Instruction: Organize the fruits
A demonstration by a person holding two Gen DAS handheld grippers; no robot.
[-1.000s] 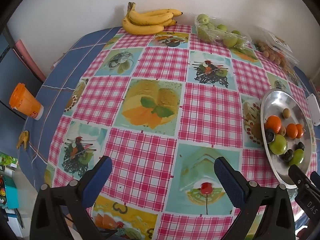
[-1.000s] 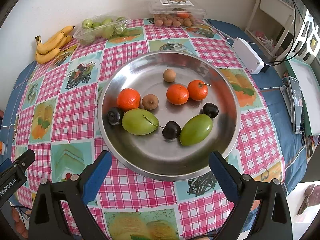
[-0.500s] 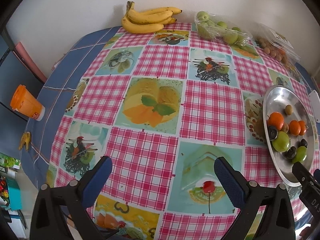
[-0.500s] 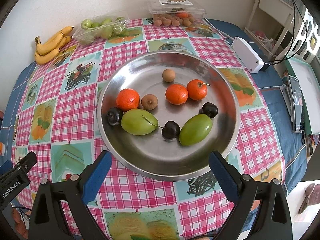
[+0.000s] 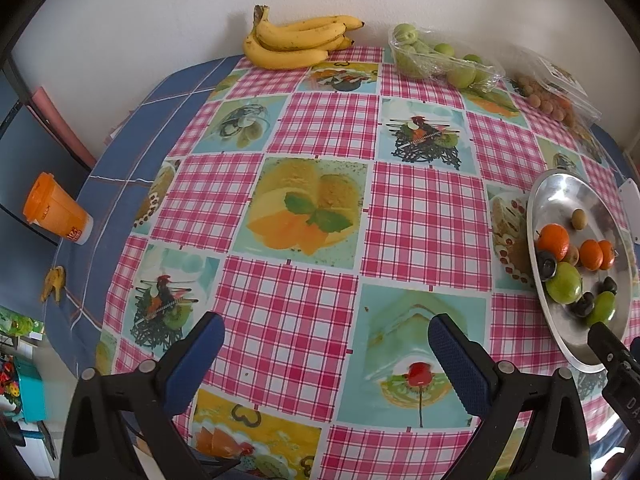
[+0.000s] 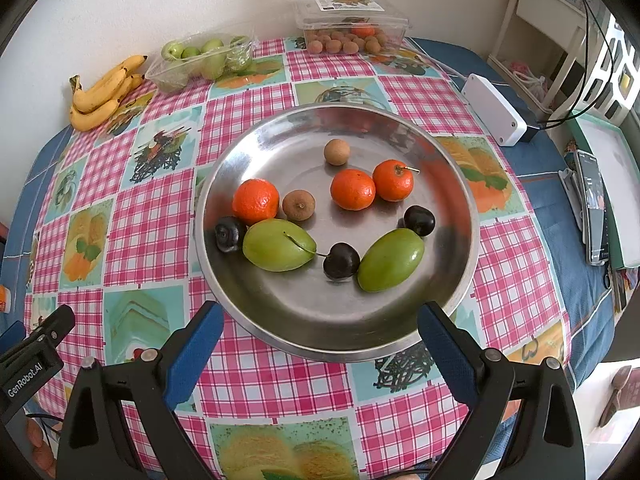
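Observation:
A round steel dish (image 6: 280,304) (image 5: 560,336) holds three mandarins (image 6: 256,201), two green plums (image 6: 278,245), three dark cherries (image 6: 341,261) and two small brown longans (image 6: 298,205). My right gripper (image 6: 320,332) hovers open just before the dish's near rim, empty. My left gripper (image 5: 326,346) is open and empty over the checked tablecloth, with the dish off to its right. Bananas (image 5: 298,42) (image 6: 104,92), a tray of green fruit (image 5: 440,60) (image 6: 200,60) and a clear box of longans (image 6: 348,20) (image 5: 554,92) lie along the far wall.
A white power adapter (image 6: 494,110) with cables and a phone (image 6: 594,212) sit right of the dish. An orange cup (image 5: 54,210) and a small yellow scrap (image 5: 54,282) rest on the blue cloth at the table's left edge. A shelf (image 6: 540,32) stands far right.
The left gripper has drifted slightly, so the dish sits a bit farther right and lower in its view. The right gripper and the fruit have barely moved. Both stay open.

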